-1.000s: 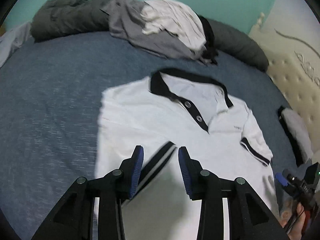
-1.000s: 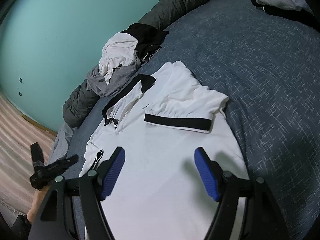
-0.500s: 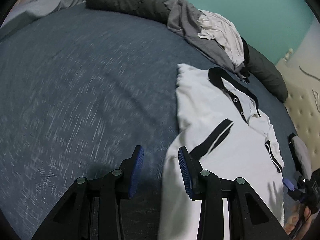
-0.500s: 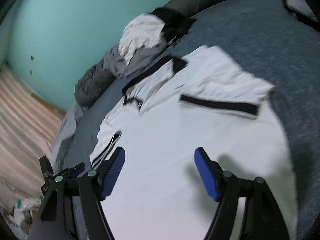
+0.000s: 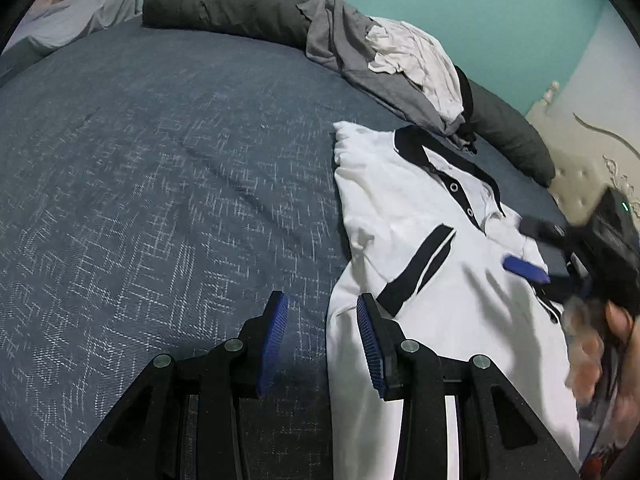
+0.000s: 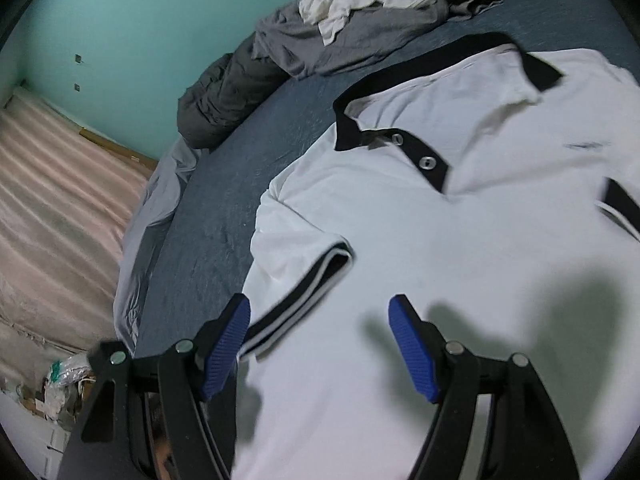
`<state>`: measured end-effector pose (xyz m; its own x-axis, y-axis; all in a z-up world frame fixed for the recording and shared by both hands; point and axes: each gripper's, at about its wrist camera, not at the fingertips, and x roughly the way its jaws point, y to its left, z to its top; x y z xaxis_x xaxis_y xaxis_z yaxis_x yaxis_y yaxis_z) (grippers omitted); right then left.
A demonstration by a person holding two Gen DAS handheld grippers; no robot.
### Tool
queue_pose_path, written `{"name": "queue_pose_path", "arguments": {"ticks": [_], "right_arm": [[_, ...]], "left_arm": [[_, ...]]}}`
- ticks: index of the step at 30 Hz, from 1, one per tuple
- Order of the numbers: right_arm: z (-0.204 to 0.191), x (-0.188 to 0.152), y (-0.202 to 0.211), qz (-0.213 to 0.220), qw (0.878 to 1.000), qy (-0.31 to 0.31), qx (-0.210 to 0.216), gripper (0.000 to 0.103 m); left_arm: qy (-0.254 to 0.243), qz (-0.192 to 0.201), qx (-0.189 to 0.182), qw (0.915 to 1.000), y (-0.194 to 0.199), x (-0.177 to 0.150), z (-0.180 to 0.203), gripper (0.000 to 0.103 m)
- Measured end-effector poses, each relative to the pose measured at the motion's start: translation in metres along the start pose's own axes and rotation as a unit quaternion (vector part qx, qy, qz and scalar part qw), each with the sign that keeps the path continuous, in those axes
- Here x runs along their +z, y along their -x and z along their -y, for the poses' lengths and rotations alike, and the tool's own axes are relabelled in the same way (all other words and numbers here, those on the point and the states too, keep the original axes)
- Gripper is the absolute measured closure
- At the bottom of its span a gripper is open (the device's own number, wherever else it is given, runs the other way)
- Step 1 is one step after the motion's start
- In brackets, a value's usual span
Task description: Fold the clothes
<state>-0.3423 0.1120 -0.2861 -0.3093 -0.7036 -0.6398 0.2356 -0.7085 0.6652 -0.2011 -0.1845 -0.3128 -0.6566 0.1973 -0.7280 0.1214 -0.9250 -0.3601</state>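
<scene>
two grippers, both empty, jaws apart. white polo shirt flat on blue bedspread, collar toward the teal wall, one black-trimmed sleeve folded in over the chest. left gripper straddling the shirt's side edge, one pad over bedspread, other over fabric. right gripper low above the shirt body near the folded sleeve. heap of grey and white clothes well behind the collar.

Dim light, fisheye-warped edges, perhaps slight motion blur.
</scene>
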Motion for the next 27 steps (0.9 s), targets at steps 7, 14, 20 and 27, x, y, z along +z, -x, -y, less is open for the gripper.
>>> {"name": "queue_pose_path", "arguments": {"ticks": [7, 14, 20, 27], "right_arm": [[-0.008, 0.015, -0.039, -0.025, 0.999, -0.006, -0.043, 0.03], [-0.011, 0.019, -0.062, -0.034, 0.997, 0.0, -0.069, 0.04], [-0.011, 0.02, -0.068, -0.035, 0.994, 0.016, -0.099, 0.068], [-0.013, 0.027, -0.064, -0.034, 0.992, 0.035, -0.116, 0.099]], "left_arm": [[-0.006, -0.004, -0.008, 0.9999, -0.004, 0.001, -0.005, 0.064], [-0.015, -0.007, -0.015, 0.9998, -0.006, 0.0, -0.003, 0.064], [-0.038, -0.014, -0.013, 0.9991, -0.016, -0.001, 0.007, 0.065], [-0.049, -0.025, -0.01, 0.9984, -0.026, -0.002, 0.007, 0.095]]}}
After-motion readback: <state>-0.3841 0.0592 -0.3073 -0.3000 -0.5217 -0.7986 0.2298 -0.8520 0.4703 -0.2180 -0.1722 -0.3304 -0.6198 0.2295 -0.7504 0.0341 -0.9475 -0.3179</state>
